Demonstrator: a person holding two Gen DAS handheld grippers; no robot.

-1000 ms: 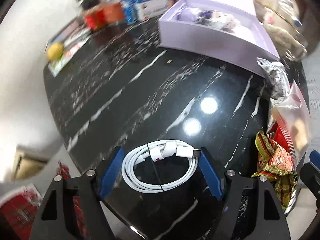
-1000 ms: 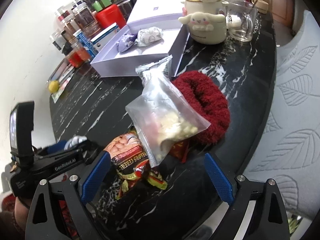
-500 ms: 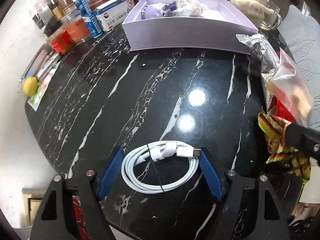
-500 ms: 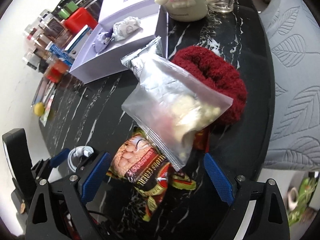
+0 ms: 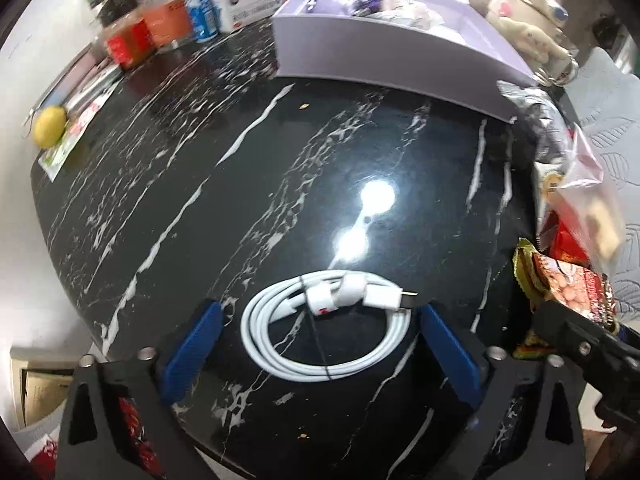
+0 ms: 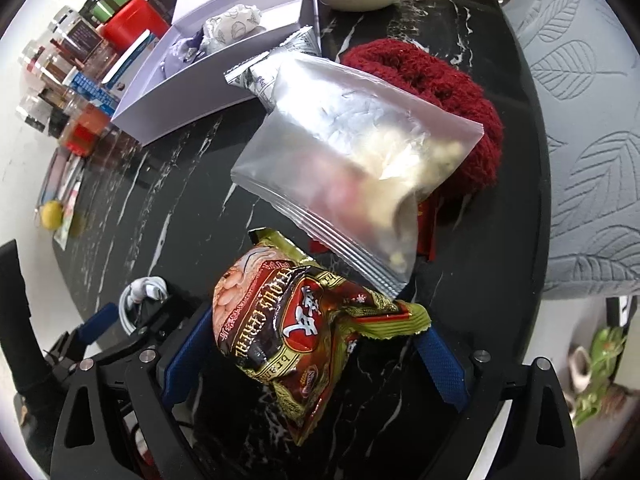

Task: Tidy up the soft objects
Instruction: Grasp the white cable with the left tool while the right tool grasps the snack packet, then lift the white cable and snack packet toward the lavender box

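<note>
Dropped closer to the black marble table (image 5: pixel 168 184) on both sides since a second ago, with each wrist rolled a little. On the left gripper (image 5: pixel 320 332), jaws just widened: blue pads now stand clear on either side of the coiled white cable (image 5: pixel 328 332), which lies flat on the marble, bound by its white strap, untouched. On the right gripper (image 6: pixel 316 344), jaws just narrowed slightly but remain released, straddling the crumpled cereal packet (image 6: pixel 296 328); left pad seems very near the wrapper, contact not certain. Clear zip bag (image 6: pixel 352 160) leans over the packet's far end, resting on the red knitted item (image 6: pixel 440 92) and a silver sachet (image 6: pixel 276 68) behind. Lilac open box (image 6: pixel 188 92) beyond, already holding a patterned pouch and a purple one, likely the destination

Judgement: both tools lined up for a pick, neither closed yet. Closing on the packet probably fine, though the zip bag resting on it may slide or drag along when lifted. Cable thin and low: pads need to reach table level or slip over the coil
</note>
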